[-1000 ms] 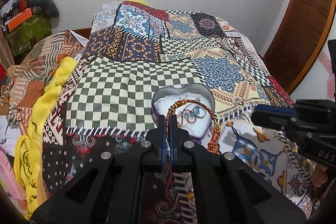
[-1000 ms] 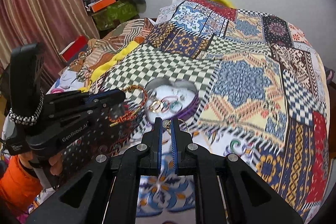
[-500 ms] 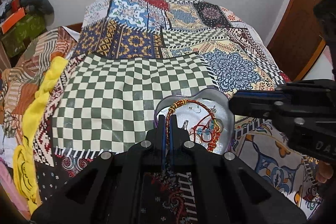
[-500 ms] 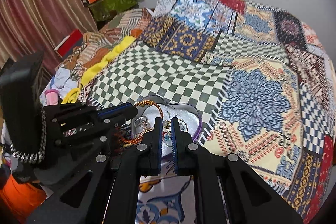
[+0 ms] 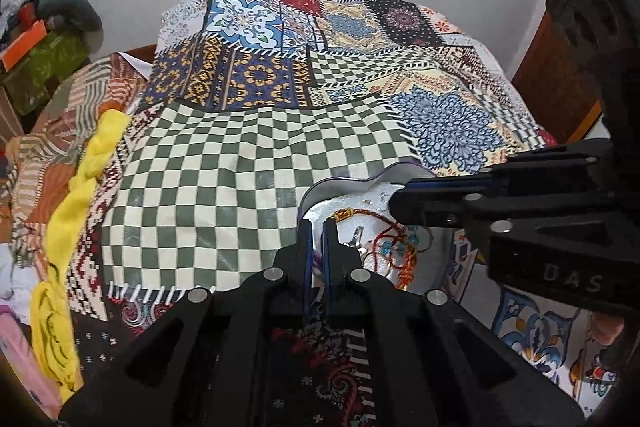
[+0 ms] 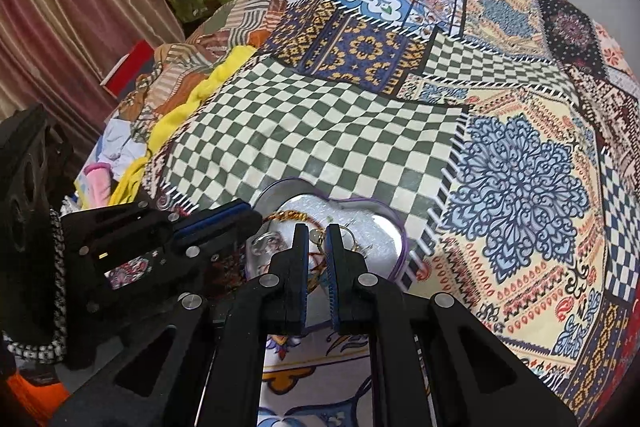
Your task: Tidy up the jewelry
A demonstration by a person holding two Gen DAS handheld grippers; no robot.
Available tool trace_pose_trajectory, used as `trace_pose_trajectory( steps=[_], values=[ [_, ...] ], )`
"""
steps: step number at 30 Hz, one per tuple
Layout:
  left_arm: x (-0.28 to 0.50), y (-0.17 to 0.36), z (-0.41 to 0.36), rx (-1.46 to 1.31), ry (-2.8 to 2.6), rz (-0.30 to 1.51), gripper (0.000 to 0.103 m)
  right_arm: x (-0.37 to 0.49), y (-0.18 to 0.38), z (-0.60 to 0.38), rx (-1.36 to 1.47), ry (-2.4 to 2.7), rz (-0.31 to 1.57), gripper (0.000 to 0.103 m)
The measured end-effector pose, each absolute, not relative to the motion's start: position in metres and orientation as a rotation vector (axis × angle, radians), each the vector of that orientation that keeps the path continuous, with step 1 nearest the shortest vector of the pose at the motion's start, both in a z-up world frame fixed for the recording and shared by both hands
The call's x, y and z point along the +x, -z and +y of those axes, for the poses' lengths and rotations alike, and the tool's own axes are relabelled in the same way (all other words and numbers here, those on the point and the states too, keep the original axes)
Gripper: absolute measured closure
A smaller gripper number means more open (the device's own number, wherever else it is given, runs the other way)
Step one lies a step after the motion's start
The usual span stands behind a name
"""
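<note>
**Both hand-held grippers over the heart tin, bracelet lying inside**

Setting: bed with patchwork bedspread (image 5: 248,195). Heart-shaped tin (image 5: 340,187) sits on the bedspread at the near edge of the green checked patch, its lobes pointing away from the left camera, its point end hidden behind the hand-held grippers.

Left hand-held gripper (image 5: 315,227): fingers slightly parted, a narrow gap showing between them, nothing visibly pinched. Tips sit at the tin's near left rim.

Right hand-held gripper (image 6: 316,233): fingers slightly parted, tips over the tin interior. A small ring or earring shows through the gap; whether it is held, cannot tell.

Thread bracelet (image 5: 394,247), red and gold, lies inside the tin as a loop. Its long axis runs roughly from the far left rim toward the near right, with the tassel end toward the near right. Small ring-like pieces and a blue-beaded item lie under and beside it.

Risks, my judgement:
- Bracelet thread may snag on a finger as the left tool withdraws and drag the loop back out.
- The soft bedspread gives under the tin; a downward push on the rim could tip it and spill the small pieces.
- The two tools are close together and could collide over the tin.
</note>
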State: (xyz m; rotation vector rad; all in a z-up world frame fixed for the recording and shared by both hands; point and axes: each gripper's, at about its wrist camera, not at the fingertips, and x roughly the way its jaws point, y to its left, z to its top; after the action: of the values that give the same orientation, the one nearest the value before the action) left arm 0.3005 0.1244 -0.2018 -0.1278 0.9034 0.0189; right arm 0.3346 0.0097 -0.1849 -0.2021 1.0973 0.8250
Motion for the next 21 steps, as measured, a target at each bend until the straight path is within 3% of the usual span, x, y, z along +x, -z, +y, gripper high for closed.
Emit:
trace_pose_trajectory(
  steps=[10, 17, 21],
  values=[
    [0.269, 0.159, 0.12, -0.108, -0.034, 0.834, 0.101, 0.309, 0.145, -0.008, -0.212, -0.782, 0.981, 0.095],
    [0.212, 0.075, 0.104, -0.073, -0.024, 0.642, 0.101, 0.252, 0.066, -0.049, -0.13, -0.766, 0.732, 0.095],
    [0.165, 0.024, 0.09, -0.05, -0.008, 0.485, 0.095, 0.2, 0.013, -0.08, -0.067, -0.771, 0.544, 0.095]
  ],
)
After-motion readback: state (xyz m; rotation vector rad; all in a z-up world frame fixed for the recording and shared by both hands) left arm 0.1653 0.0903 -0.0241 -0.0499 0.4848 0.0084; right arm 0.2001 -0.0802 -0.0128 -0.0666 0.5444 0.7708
